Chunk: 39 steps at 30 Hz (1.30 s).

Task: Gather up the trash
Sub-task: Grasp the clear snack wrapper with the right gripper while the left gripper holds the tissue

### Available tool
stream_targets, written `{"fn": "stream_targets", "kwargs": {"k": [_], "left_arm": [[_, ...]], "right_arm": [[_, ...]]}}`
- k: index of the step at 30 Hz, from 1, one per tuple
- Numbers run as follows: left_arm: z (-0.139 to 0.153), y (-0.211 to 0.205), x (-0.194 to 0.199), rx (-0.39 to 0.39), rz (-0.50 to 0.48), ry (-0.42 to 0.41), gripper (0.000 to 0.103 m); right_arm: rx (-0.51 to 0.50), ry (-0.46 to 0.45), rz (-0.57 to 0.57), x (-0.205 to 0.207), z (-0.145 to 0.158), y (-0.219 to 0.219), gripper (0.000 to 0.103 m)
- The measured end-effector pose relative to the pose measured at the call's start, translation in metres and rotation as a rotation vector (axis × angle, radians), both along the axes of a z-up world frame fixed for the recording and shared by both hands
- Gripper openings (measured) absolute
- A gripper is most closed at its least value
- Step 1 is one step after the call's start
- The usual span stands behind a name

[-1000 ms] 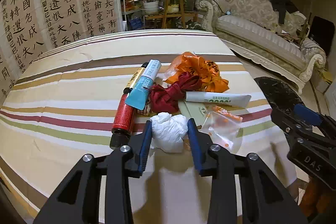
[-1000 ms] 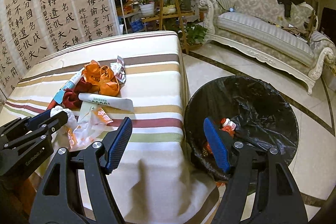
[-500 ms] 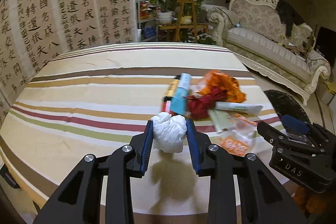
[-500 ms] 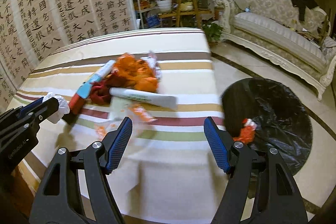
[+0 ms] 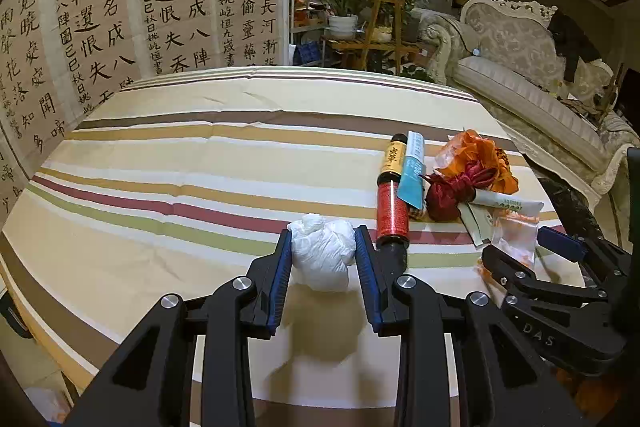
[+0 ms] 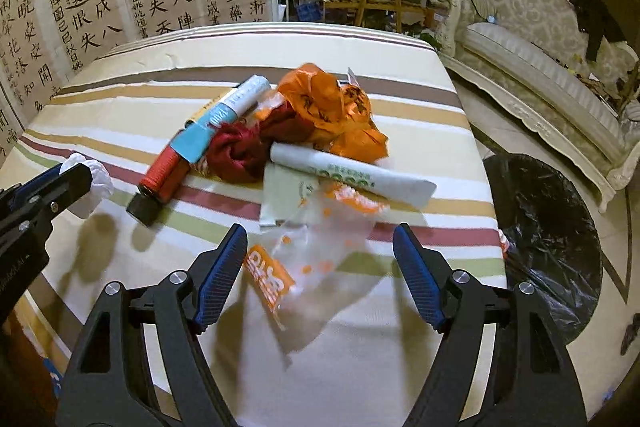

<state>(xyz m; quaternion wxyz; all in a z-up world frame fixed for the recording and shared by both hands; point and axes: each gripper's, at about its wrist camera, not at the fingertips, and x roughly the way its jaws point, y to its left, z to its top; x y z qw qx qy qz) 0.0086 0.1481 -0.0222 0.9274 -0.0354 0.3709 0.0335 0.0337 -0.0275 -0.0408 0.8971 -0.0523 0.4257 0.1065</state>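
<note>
The right gripper [image 6: 320, 277], jaws opening, hovers over a clear plastic wrapper [image 6: 320, 247] on the striped tablecloth [image 6: 360, 367].

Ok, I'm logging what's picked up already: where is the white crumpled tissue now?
The white crumpled tissue is clamped between the left gripper pads, above the striped tablecloth, just left of the red bottle.

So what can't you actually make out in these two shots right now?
- Trash bin, right wrist view: its near side sits behind the table edge; contents too dark.
- Red bottle, left wrist view: cap partly hidden by the left gripper shut on the white wad.
- Clear wrapper, right wrist view: motion-blurred, print unreadable.
</note>
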Motion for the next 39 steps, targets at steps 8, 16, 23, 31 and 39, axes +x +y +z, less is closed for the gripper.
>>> {"fn": "stream_targets", "kwargs": {"k": [8,16,23,31,39], "left_arm": [[-0.001,-0.010,0.000,-0.009,-0.038,0.004,0.032],[0.001,-0.017,0.000,-0.011,-0.058,0.001,0.032],[0.004,-0.014,0.003,-0.010,-0.046,-0.009,0.032],[0.001,-0.012,0.005,-0.014,-0.042,0.000,0.032],[0.001,-0.023,-0.002,-0.015,-0.058,-0.002,0.032]], "right_arm": [[-0.014,0.017,-0.031,-0.012,-0.003,-0.025,0.073],[0.035,0.014,-0.056,-0.015,0.004,-0.040,0.074],[0.029,0.002,-0.065,0.000,0.005,-0.029,0.075],[0.001,0.028,-0.053,0.001,-0.005,-0.028,0.045],[0.036,0.024,-0.027,-0.010,-0.005,-0.039,0.012]]}}
